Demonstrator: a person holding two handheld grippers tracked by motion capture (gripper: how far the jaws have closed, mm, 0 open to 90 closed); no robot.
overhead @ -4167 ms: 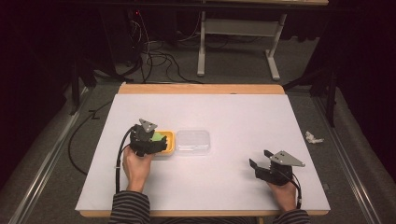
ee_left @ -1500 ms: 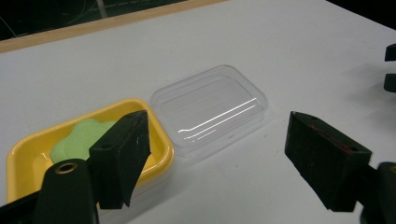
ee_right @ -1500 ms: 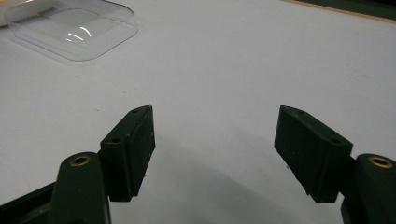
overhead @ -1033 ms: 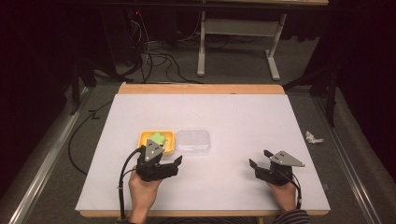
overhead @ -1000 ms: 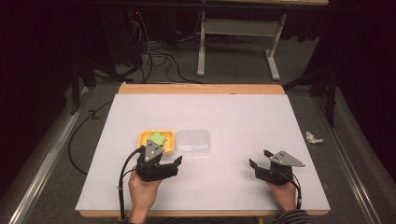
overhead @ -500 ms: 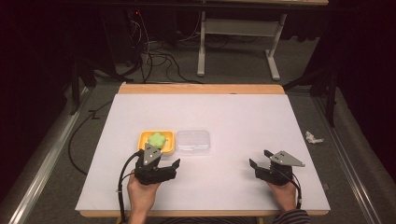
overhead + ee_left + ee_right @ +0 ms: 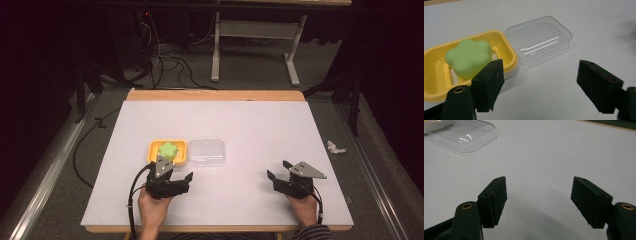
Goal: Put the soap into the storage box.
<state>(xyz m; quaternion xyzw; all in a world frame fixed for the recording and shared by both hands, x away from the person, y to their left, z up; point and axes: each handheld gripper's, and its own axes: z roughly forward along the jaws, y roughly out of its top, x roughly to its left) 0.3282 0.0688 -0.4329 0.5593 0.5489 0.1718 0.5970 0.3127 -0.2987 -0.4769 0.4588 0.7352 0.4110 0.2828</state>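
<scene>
The yellow soap dish [image 7: 509, 50] is partly hidden behind the left gripper [image 7: 540, 86]'s parted jaws; the right gripper [image 7: 539, 203]'s jaws are likewise held apart.

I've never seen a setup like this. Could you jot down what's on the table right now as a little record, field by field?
surface: white table with a wooden far edge
dish: yellow plastic soap dish, open
in the dish: green flower-shaped soap
lid: clear plastic lid, lying on the table right beside the dish
left tongs: held in the person's left hand, jaws open, empty, just short of the dish
right tongs: held in the right hand, jaws open, empty, well away from the lid
</scene>
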